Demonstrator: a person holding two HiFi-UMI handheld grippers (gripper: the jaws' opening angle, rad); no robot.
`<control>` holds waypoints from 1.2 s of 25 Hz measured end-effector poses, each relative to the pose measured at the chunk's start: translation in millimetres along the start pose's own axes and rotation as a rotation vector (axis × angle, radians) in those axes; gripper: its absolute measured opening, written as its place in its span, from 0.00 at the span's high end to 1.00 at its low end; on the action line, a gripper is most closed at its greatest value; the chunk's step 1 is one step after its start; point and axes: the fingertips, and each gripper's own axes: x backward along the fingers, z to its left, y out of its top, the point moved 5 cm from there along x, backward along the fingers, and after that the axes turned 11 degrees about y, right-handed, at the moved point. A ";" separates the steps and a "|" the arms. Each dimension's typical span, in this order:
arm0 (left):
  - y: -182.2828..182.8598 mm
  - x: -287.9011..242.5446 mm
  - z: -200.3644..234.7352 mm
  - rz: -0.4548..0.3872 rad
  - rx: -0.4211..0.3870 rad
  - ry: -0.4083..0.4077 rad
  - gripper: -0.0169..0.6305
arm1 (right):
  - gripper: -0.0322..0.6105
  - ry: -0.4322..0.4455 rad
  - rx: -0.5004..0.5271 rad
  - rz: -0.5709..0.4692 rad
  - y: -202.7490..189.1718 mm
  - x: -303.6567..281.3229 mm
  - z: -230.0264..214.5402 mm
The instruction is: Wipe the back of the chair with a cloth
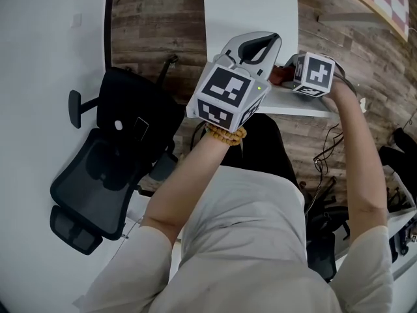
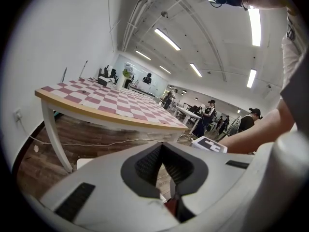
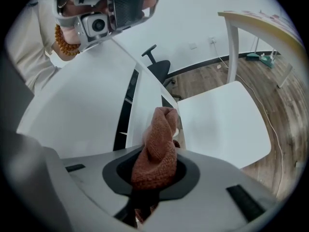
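Observation:
A white chair stands in front of me, its seat (image 1: 251, 8) beyond and the top edge of its back (image 1: 300, 103) nearest me. A rust-brown cloth (image 3: 159, 139) is bunched between the jaws of my right gripper (image 3: 155, 164), which is shut on it. The cloth's tip rests at the top of the chair back (image 3: 145, 105). In the head view the right gripper (image 1: 290, 70) sits at that edge with the cloth (image 1: 280, 75) just showing. My left gripper (image 1: 273, 39) hovers over the chair, beside the right one. Its jaws (image 2: 161, 148) are shut with nothing between them.
A black office chair (image 1: 111, 168) stands at my left by the white wall. A table with a pink checkered top (image 2: 111, 103) stands beyond the white chair. Cables (image 1: 326, 149) lie on the wooden floor at my right. Several people (image 2: 210, 115) stand far off.

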 end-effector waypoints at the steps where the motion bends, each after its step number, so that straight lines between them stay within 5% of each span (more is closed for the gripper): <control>1: 0.1 -0.9 0.6 -0.001 0.003 0.001 0.95 | 0.82 -0.005 0.001 0.017 -1.9 -3.4 -3.8; 15: 1.7 -6.4 5.1 -0.025 0.025 0.021 0.95 | 0.82 0.014 -0.073 0.036 -19.8 -30.5 -33.4; 30: 12.5 9.2 -11.5 -0.042 0.025 0.012 0.95 | 0.82 0.081 0.022 0.004 -5.1 33.1 38.2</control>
